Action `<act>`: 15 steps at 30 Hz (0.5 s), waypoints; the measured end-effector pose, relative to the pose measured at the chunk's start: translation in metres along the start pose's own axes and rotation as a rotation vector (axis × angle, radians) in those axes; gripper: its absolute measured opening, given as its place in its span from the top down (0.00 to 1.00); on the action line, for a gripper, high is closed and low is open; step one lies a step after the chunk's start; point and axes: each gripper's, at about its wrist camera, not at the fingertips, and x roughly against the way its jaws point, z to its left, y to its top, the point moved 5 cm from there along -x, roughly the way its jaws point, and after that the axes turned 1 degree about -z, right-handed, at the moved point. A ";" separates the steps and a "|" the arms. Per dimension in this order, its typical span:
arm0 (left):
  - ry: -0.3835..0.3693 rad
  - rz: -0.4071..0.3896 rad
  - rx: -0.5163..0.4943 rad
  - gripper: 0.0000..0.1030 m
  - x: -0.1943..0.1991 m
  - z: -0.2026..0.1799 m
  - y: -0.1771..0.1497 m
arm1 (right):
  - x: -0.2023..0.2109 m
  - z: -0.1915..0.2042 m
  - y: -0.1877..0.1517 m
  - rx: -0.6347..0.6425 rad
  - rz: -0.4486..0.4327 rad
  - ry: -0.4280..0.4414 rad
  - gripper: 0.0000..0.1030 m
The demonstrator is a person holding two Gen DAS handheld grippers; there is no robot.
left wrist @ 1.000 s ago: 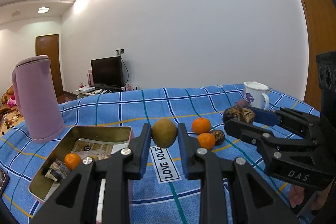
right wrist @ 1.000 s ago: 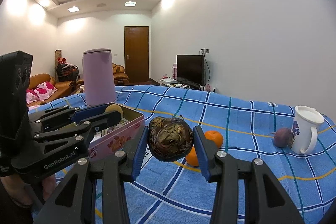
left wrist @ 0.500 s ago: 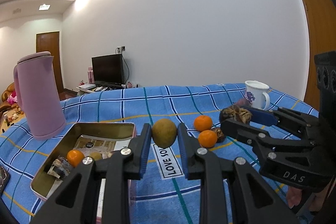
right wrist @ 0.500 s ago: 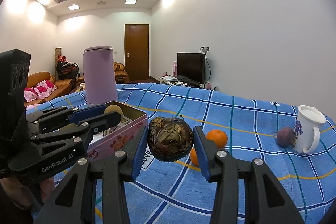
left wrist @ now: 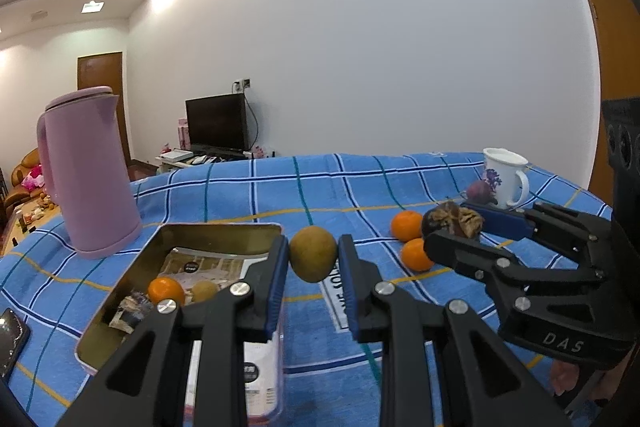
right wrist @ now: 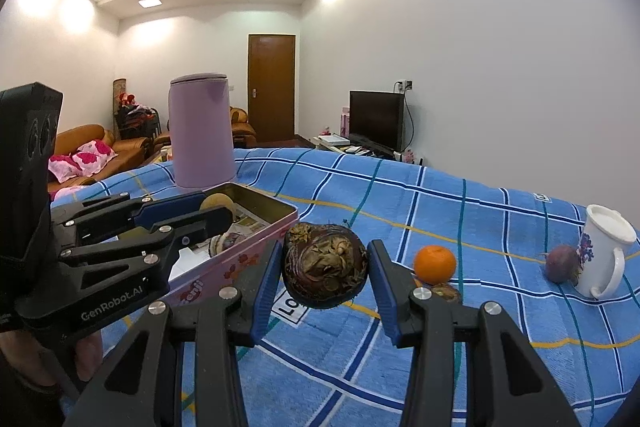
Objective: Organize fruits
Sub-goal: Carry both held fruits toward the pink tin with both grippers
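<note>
In the left wrist view, your left gripper [left wrist: 313, 259] is squeezed tight on a small round yellow-green fruit [left wrist: 313, 253]. The fruit is up off the blue checked cloth [left wrist: 248, 187]. The open gold metal tin [left wrist: 168, 247] sits down and to the left of that fruit, very close. Its long side runs away from you, toward the tall pink jug [left wrist: 88, 171]. A small orange [left wrist: 166, 290] and a pale fruit already lie inside. So you need to go left and a little down to drop yours in. Over on the right you can see your right gripper [left wrist: 456, 223] holding a dark wrinkly fruit [left wrist: 452, 221]. Two more oranges [left wrist: 406, 225] lie on the cloth just beside it.

In the right wrist view, your right gripper [right wrist: 325, 267] is partly closed, with both blue pads pressing on the big dark brown dried-up fruit [right wrist: 325, 265]. The tin, pink on the outside [right wrist: 248, 251], is left of this fruit and just beside it. Your left gripper [right wrist: 216, 211] is already over the tin's open top, so your left hand is the nearer one. It should probably go first. One orange [right wrist: 435, 264] stays on the cloth at the right. A purple fruit [right wrist: 562, 263] sits against the white flowered mug [right wrist: 602, 255]. Something dark lies under that orange, maybe another fruit, but it is hard to tell.
</note>
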 end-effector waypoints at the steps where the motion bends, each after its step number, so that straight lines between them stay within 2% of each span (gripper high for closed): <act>1: 0.002 0.002 0.004 0.74 0.000 0.003 0.000 | -0.001 0.002 0.000 0.004 0.002 0.005 0.56; 15: 0.046 0.019 0.035 0.74 0.004 0.032 -0.005 | -0.017 0.028 0.007 0.043 0.017 0.050 0.56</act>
